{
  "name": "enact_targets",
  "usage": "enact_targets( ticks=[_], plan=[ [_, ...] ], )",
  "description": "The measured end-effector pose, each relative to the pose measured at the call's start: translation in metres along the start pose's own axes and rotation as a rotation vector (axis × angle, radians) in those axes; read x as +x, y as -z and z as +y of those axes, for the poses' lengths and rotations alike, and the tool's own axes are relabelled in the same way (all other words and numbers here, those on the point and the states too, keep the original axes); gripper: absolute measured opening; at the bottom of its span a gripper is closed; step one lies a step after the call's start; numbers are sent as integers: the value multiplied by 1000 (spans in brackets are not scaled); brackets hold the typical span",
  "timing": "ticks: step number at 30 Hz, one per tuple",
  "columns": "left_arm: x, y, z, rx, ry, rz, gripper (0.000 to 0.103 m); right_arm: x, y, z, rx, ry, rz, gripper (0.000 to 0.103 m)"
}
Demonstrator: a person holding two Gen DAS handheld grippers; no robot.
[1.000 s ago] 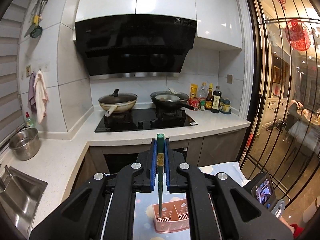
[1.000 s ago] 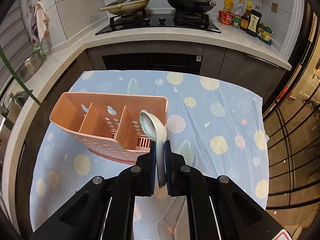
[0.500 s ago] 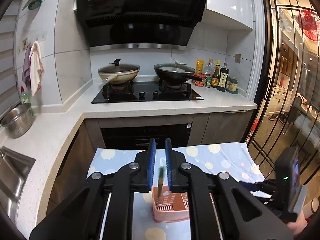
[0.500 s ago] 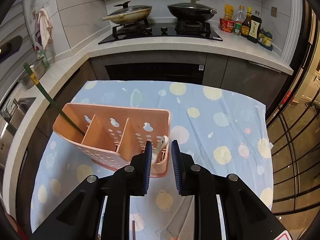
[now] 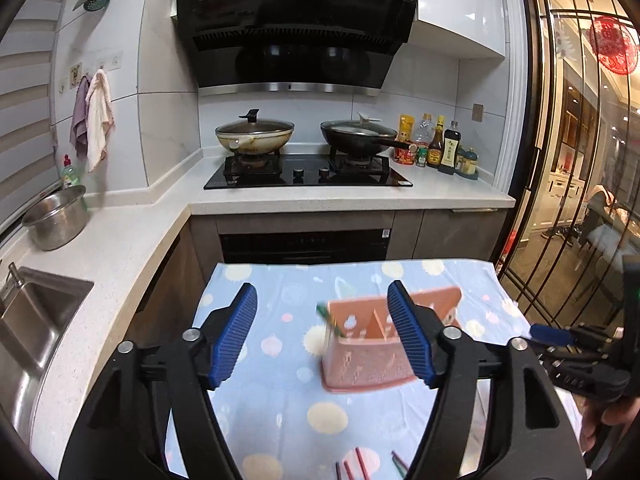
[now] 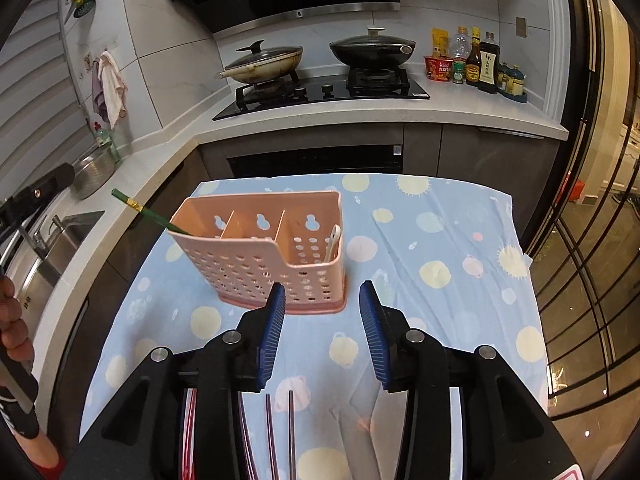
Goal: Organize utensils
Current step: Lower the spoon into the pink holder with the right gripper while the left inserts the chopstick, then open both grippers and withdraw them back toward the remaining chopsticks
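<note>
Sitting in pink holder (image 6: 264, 248) now: green chopstick (image 6: 150, 213) in left slot, white spoon (image 6: 332, 242) in right slot — both just dropped. Left claw (image 5: 322, 338) and right claw (image 6: 322, 334) have just been opening, both empty. More chopsticks (image 6: 280, 432) wait on cloth (image 6: 440, 240).

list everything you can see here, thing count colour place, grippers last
utensil caddy: 1, pink, three compartments, on the tablecloth
chopstick: 1, green, leaning out of the caddy's left compartment
spoon: 1, white, in the caddy's right compartment
loose chopsticks: several, dark and red, on the near edge of the cloth
tablecloth: 1, blue with pale spots, over the table
woks: 2, cream and black, lidded, on the hob
bottles and jars: a cluster, mixed colours, counter right of the hob
steel pot: 1, silver, counter by the sink
cloths: 2, purple and white, on wall hooks
left gripper: black, blue pads, jaws just opened, nothing between them
right gripper: same, jaws just opened, empty
</note>
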State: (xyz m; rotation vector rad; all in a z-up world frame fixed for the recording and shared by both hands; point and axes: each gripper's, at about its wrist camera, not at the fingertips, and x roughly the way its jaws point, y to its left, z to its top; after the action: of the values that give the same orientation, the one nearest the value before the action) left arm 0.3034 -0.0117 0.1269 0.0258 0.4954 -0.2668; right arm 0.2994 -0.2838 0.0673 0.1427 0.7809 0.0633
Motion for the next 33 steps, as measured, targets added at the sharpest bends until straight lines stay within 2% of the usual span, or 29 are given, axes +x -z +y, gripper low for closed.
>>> enact_targets(
  ticks=[4, 9, 14, 17, 19, 26, 33],
  plan=[
    [-18, 40, 7, -6, 3, 38, 70, -22, 38, -4, 15, 4, -8, 41],
    [-31, 103, 12, -14, -2, 128, 70, -40, 96, -8, 40, -11, 21, 41],
    [-44, 161, 10, -38, 18, 215, 70, -54, 151, -9, 47, 26, 42, 41],
    [-53, 190, 4, -33, -1, 240, 70, -61, 180, -6, 50, 39, 55, 41],
    [-58, 206, 1, -42, 11, 266, 70, -63, 198, -2, 44, 53, 62, 41],
    [-70, 253, -5, -32, 16, 339, 70, -64, 239, 13, 27, 109, 47, 41],
    [-72, 280, -11, -22, 26, 389, 70, -54, 259, 13, 56, 79, 85, 40]
  ],
)
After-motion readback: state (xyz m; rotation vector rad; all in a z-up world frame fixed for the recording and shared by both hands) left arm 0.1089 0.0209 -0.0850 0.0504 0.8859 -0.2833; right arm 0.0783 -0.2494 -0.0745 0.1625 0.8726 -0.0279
